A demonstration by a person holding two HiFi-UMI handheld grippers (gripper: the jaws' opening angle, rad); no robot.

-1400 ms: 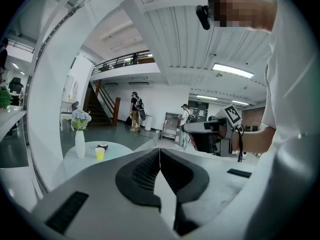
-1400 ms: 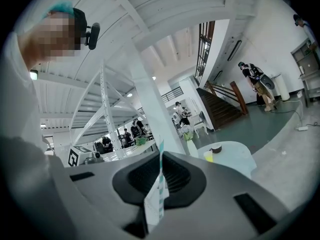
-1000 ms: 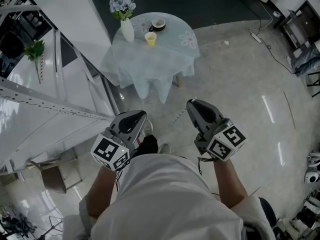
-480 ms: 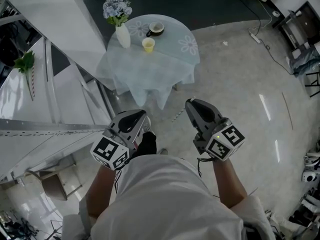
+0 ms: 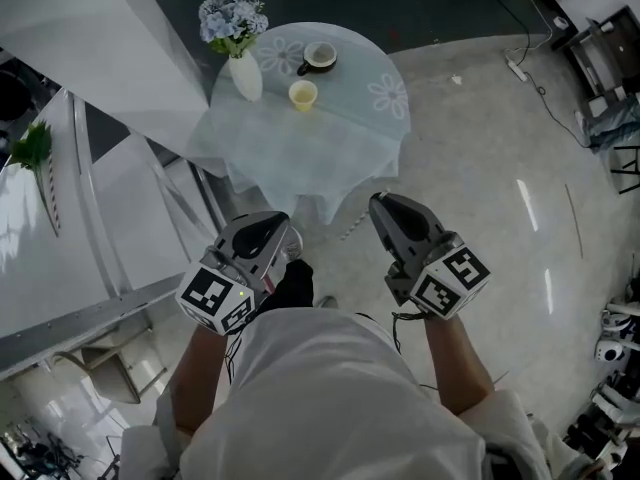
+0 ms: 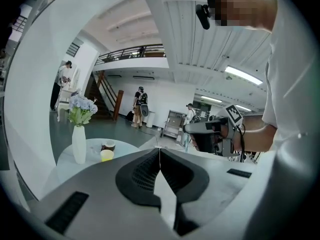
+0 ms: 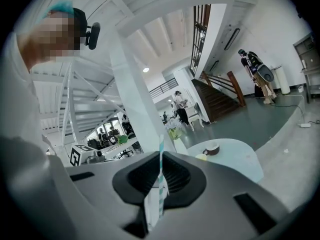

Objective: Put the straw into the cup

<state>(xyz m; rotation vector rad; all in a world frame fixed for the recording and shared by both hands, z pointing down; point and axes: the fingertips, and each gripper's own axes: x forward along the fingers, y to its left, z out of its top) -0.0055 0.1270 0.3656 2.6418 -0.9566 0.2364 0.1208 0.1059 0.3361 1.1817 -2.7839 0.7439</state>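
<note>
A small yellow cup point(image 5: 303, 94) stands on a round table with a pale cloth point(image 5: 340, 118), far ahead of me. It also shows as the yellow cup point(image 6: 106, 155) in the left gripper view and the yellow cup point(image 7: 201, 157) in the right gripper view. My right gripper point(image 5: 386, 208) is shut on a teal-and-white striped straw point(image 7: 160, 194), which stands up between the jaws of the right gripper point(image 7: 161, 156). My left gripper point(image 5: 281, 232) is held beside it at waist height. The jaws of the left gripper point(image 6: 159, 151) are shut with nothing between them.
A white vase of blue flowers point(image 5: 245, 73) and a brown cup on a saucer point(image 5: 320, 56) share the table. A white staircase structure point(image 5: 90, 198) rises at the left. A power strip and cable point(image 5: 520, 68) lie on the floor at upper right. People stand far off.
The table has drifted slightly lower and to the right in the head view. Both grippers keep their places in front of my body, the straw still held.
</note>
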